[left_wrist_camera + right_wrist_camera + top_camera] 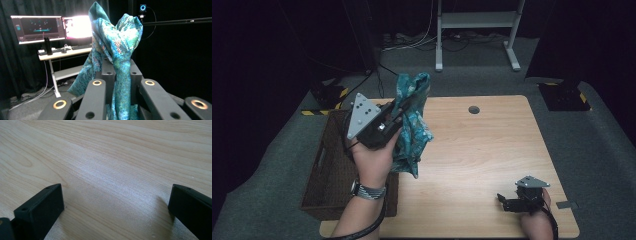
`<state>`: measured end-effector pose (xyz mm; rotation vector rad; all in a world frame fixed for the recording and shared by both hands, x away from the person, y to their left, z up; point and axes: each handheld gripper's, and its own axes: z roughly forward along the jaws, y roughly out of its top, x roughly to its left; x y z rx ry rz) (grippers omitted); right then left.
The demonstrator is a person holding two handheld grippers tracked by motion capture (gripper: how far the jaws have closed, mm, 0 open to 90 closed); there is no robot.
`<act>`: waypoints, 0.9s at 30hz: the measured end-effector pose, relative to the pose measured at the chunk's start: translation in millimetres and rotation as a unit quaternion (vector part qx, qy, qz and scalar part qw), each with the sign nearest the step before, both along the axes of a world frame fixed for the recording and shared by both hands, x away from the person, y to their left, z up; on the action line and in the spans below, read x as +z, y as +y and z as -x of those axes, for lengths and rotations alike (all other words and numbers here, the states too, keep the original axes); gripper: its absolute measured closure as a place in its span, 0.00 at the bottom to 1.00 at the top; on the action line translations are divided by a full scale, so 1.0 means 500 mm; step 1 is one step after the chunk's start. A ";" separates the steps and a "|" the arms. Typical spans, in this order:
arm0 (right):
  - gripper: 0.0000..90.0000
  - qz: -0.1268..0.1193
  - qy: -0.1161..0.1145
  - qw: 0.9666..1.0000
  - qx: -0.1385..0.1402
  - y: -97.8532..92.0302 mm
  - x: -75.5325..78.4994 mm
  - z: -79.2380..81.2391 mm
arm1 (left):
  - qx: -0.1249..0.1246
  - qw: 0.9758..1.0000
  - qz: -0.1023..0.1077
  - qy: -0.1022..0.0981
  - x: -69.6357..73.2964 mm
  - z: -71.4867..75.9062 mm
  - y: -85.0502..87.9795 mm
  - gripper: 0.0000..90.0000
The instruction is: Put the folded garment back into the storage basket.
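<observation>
Up above the wicker basket [328, 170] (contents too dark to tell), the left gripper [404, 107] pinches teal cloth [414, 125]; the right gripper [507, 202] rests spread

Dim room — monitor [76, 26] glare (overexposed)

Teal patterned cloth [412, 125], bunched, aloft
</observation>
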<state>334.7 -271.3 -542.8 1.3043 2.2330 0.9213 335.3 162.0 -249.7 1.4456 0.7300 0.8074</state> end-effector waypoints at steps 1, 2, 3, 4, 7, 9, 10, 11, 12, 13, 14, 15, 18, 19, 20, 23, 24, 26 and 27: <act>0.00 0.000 0.000 1.000 -0.001 0.000 0.000 0.000 | 0.003 1.000 -0.001 0.003 -0.002 -0.001 0.011 0.90; 0.00 -0.001 0.001 1.000 -0.001 0.000 0.000 0.000 | 0.005 1.000 0.000 0.004 -0.003 -0.001 0.019 0.90; 0.00 0.000 0.001 1.000 -0.001 0.000 0.000 0.000 | 0.008 1.000 0.001 0.004 -0.004 0.000 0.029 0.90; 0.00 0.000 0.001 1.000 -0.001 0.000 0.000 -0.001 | 0.010 1.000 -0.001 0.003 -0.004 0.001 0.038 0.90; 0.00 0.000 0.000 1.000 -0.001 0.000 0.000 -0.001 | 0.015 1.000 0.000 0.005 -0.007 0.001 0.063 0.90; 0.00 0.000 0.001 1.000 -0.001 0.000 0.000 -0.001 | 0.018 1.000 -0.001 0.010 -0.010 -0.003 0.078 0.90; 0.00 0.000 0.001 1.000 -0.002 0.000 0.000 -0.001 | 0.021 1.000 -0.002 0.011 -0.011 -0.004 0.086 0.90; 0.00 0.000 0.002 1.000 -0.002 0.000 0.000 -0.001 | 0.023 1.000 -0.003 0.012 -0.012 -0.004 0.094 0.90; 0.00 0.000 0.002 1.000 -0.003 0.000 0.000 -0.001 | 0.026 1.000 -0.002 0.012 -0.014 -0.004 0.101 0.90; 0.00 0.000 0.002 1.000 -0.003 0.000 0.000 -0.001 | 0.029 1.000 -0.001 0.012 -0.016 -0.004 0.109 0.90; 0.00 0.000 0.002 1.000 -0.003 0.000 0.000 -0.001 | 0.031 0.999 0.000 0.013 -0.018 -0.004 0.116 0.90; 0.00 0.000 0.002 1.000 -0.003 0.000 0.000 -0.001 | 0.033 0.999 0.002 0.014 -0.021 -0.004 0.123 0.90; 0.00 -0.001 0.002 1.000 -0.004 0.000 0.000 -0.001 | 0.040 0.999 0.001 0.019 -0.031 -0.005 0.139 0.90; 0.00 0.000 0.001 1.000 -0.004 0.000 0.000 -0.002 | 0.044 0.999 -0.001 0.020 -0.034 -0.006 0.144 0.90; 0.00 -0.001 0.001 1.000 -0.005 0.000 0.000 -0.002 | 0.046 0.999 0.001 0.022 -0.038 -0.006 0.150 0.90; 0.00 0.000 0.002 1.000 -0.006 0.000 0.000 -0.002 | 0.053 0.998 0.002 0.024 -0.047 -0.005 0.167 0.90; 0.00 0.000 0.001 1.000 -0.006 0.000 0.000 -0.002 | 0.055 0.998 0.003 0.026 -0.051 -0.006 0.172 0.90; 0.00 0.000 0.001 1.000 -0.007 0.000 0.000 -0.002 | 0.058 0.998 0.004 0.030 -0.058 -0.006 0.184 0.90; 0.00 0.000 0.001 1.000 -0.007 0.000 0.000 -0.002 | 0.062 0.998 0.004 0.032 -0.061 -0.006 0.190 0.90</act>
